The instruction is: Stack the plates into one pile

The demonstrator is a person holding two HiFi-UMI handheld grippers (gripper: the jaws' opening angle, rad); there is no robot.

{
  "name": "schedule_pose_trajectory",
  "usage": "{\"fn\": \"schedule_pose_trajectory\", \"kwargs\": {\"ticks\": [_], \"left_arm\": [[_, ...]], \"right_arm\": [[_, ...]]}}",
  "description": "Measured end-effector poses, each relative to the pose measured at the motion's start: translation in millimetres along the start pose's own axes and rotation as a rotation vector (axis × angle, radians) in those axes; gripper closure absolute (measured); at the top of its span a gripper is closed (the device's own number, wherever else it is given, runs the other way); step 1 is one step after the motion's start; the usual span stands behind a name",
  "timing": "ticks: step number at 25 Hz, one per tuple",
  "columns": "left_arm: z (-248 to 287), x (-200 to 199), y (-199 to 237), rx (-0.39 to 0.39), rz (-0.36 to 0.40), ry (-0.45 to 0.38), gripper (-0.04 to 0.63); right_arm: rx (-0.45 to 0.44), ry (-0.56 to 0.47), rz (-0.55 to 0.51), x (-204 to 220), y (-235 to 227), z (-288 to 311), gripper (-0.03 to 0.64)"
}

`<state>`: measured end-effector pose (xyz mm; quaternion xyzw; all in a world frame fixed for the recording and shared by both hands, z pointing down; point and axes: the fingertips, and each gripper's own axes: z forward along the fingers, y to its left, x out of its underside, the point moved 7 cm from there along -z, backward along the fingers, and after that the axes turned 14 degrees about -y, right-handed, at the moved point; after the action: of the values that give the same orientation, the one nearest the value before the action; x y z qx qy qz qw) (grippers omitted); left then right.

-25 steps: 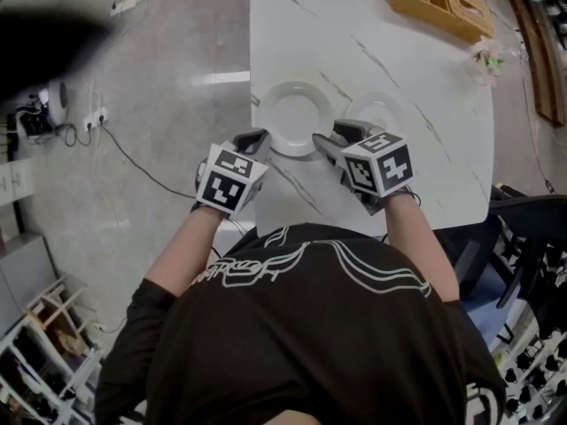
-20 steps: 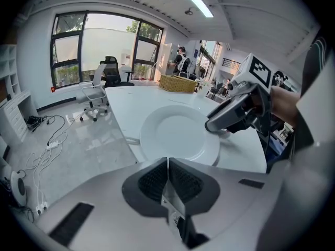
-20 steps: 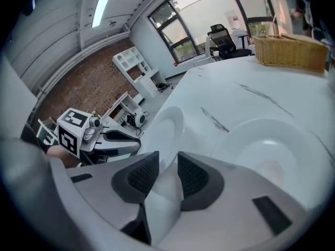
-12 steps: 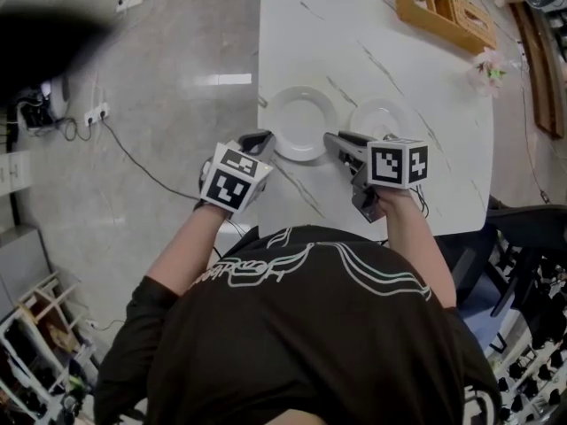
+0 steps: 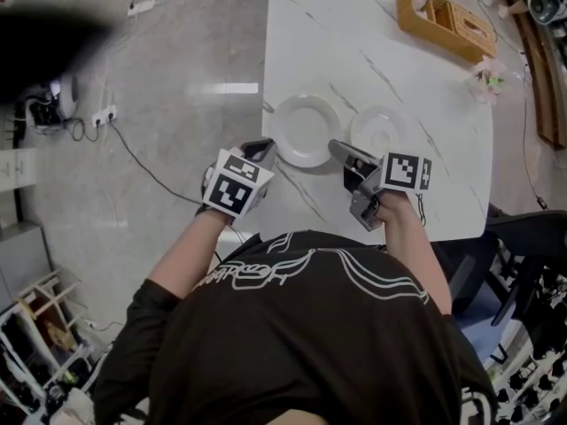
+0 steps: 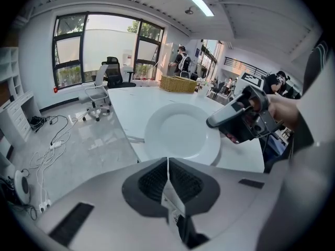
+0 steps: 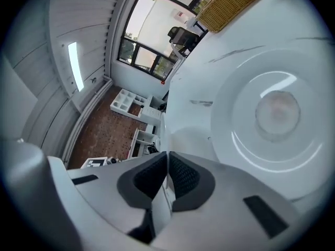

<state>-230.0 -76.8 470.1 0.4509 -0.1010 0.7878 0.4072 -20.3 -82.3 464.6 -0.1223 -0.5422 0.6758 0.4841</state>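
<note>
Two white plates lie side by side on the white marble table (image 5: pixel 390 51): a larger plate (image 5: pixel 304 128) (image 6: pixel 180 132) on the left and a smaller plate (image 5: pixel 379 129) (image 7: pixel 272 114) on the right. My left gripper (image 5: pixel 264 147) (image 6: pixel 167 160) hovers at the near left rim of the larger plate, shut and empty. My right gripper (image 5: pixel 336 146) (image 7: pixel 167 155) (image 6: pixel 210 123) sits between the two plates at their near edges, rolled onto its side. Its jaws have just been closing and stand shut with nothing between them.
A wicker tray (image 5: pixel 446 11) (image 6: pixel 180 83) stands at the table's far right, with a small bunch of flowers (image 5: pixel 488 76) near the right edge. The table's left edge (image 5: pixel 266 96) runs just left of the larger plate. A dark chair (image 5: pixel 523 237) is at the right, cables (image 5: pixel 115 122) on the floor.
The right gripper has rolled about its own axis, so its marker cube has turned, and its jaws have closed. The left gripper has stayed where it was.
</note>
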Motion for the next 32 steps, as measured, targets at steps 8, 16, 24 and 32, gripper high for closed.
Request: {"fn": "schedule_pose_trajectory", "kwargs": {"ticks": [8,16,24,32], "left_arm": [[-11.6,-4.6,-18.1,-0.015,0.010,-0.002,0.565],[-11.9,-23.6,-52.5,-0.026,0.002,-0.011,0.565],[13.1,-42.0,-94.2,-0.013,-0.005,-0.011,0.565],[31.3,-51.9,-124.2,-0.017,-0.020,0.003,0.565]], "right_arm": [[-0.051,-0.043,0.059,-3.1,-3.0,-19.9,0.580],[-0.049,-0.082,0.045,-30.0,-11.4,-65.3,0.580],[-0.034,-0.118,0.083,-60.4,-35.8,-106.2,0.580],[-0.005,-0.121,0.149,-77.1,-63.7,-132.8,0.579]]}}
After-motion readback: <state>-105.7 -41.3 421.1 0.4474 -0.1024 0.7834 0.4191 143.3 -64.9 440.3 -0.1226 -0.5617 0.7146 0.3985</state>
